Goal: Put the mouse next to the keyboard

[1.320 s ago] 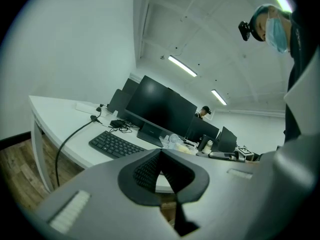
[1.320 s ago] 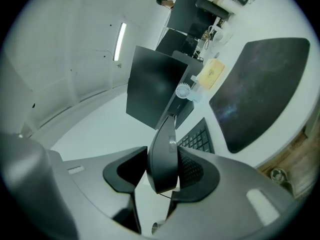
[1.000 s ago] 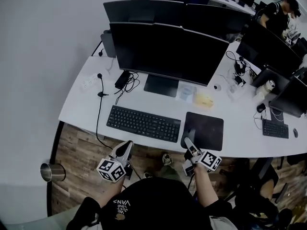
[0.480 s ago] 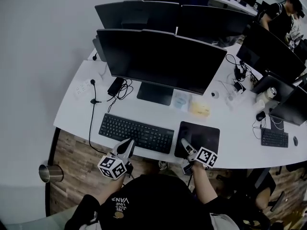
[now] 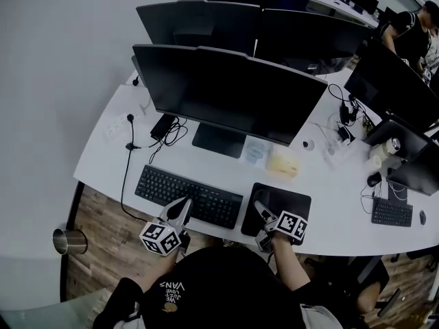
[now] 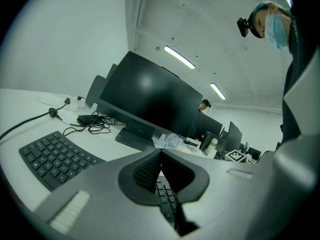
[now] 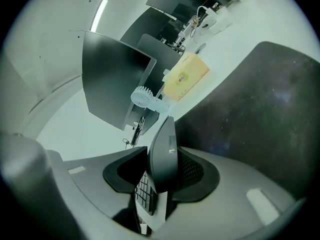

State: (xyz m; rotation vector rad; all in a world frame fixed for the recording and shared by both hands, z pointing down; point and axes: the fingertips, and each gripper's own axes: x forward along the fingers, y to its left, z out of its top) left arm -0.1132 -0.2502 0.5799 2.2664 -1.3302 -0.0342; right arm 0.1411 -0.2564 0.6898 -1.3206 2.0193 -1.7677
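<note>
A dark mouse (image 7: 164,154) stands on edge between the pads of my right gripper (image 7: 162,171), which is shut on it. In the head view the right gripper (image 5: 263,214) hovers over the front left part of the black mouse pad (image 5: 288,204). The black keyboard (image 5: 188,196) lies just left of the pad on the white desk (image 5: 103,149). My left gripper (image 5: 182,210) is at the keyboard's front edge, jaws shut with nothing between them (image 6: 160,153). The keyboard (image 6: 55,156) shows low in the left gripper view.
A large black monitor (image 5: 226,94) stands behind the keyboard, with a yellow box (image 5: 286,162) and cables (image 5: 168,130) at its foot. More monitors and a second keyboard (image 5: 392,212) are at the right. A metal cup (image 5: 68,241) stands on the floor at the left.
Both grippers have come forward over the desk: the right one with the mouse now reaches onto the mouse pad, the left one reaches the keyboard's front edge.
</note>
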